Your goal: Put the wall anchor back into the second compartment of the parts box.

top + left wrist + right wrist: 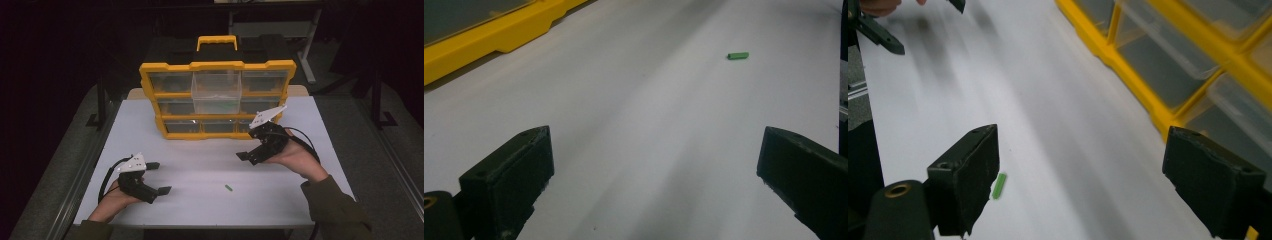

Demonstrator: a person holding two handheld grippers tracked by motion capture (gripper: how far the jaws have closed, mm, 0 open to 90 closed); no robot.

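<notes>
A small green cylinder (228, 188) lies on the white table (200, 155), between my two grippers and nearer the front edge. My left gripper (158, 177) rests at the front left, open and holding nothing. In its own view the green cylinder (738, 55) lies ahead and to the right of the wide-apart jaws. My right gripper (247, 144) hovers just in front of the yellow organiser (216, 65), open and holding nothing. In the right gripper view the green cylinder (999, 186) lies beside the left jaw, with the organiser's clear drawers (1148, 65) to the right.
The organiser stands at the table's back centre with a yellow handle (216, 41) on top. Its middle clear drawer (216, 92) is pulled out towards me. Dark floor and metal frame rails surround the table on both sides.
</notes>
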